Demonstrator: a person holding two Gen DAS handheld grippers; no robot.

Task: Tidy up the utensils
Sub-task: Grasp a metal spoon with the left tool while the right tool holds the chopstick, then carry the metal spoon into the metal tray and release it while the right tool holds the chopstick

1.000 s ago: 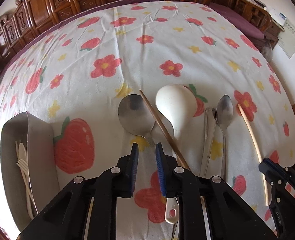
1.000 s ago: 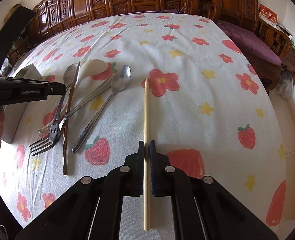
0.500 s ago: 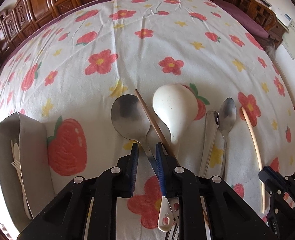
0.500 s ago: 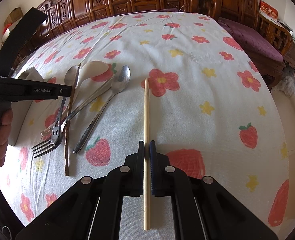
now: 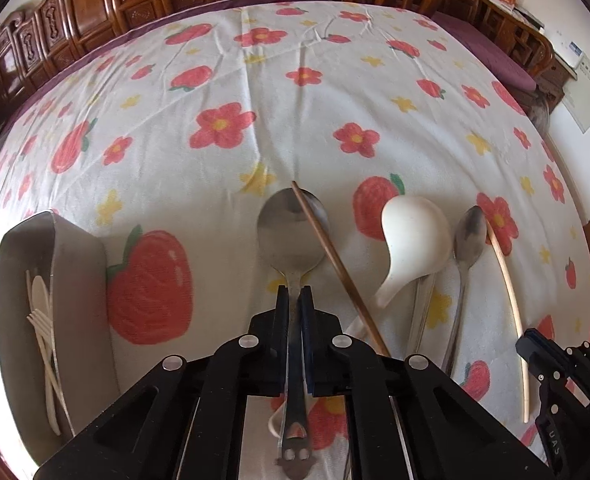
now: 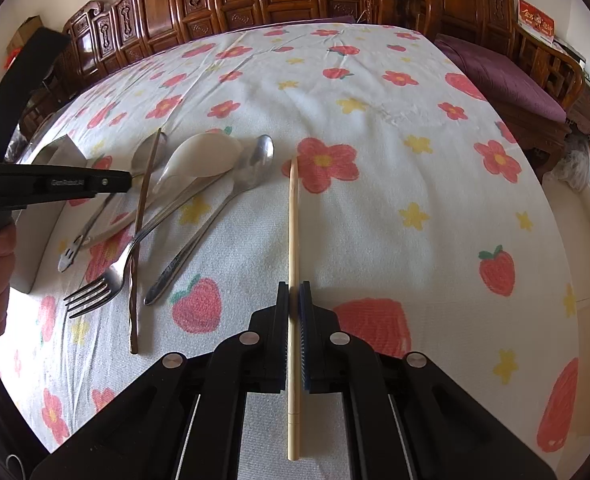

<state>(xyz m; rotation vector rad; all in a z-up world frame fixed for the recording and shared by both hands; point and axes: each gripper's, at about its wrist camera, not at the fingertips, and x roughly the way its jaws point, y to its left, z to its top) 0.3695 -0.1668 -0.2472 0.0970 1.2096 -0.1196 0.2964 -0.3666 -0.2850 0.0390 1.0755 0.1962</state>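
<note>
Both grippers clamped on utensils, utensil cluster packed tight between them.

Left gripper grips the big metal spoon by its handle; dark chopstick lies across the bowl, white ladle just right. Tray sits at the tablecloth's left edge. Right gripper pinches the pale chopstick; open cloth to its right, small spoon and fork left.
</note>
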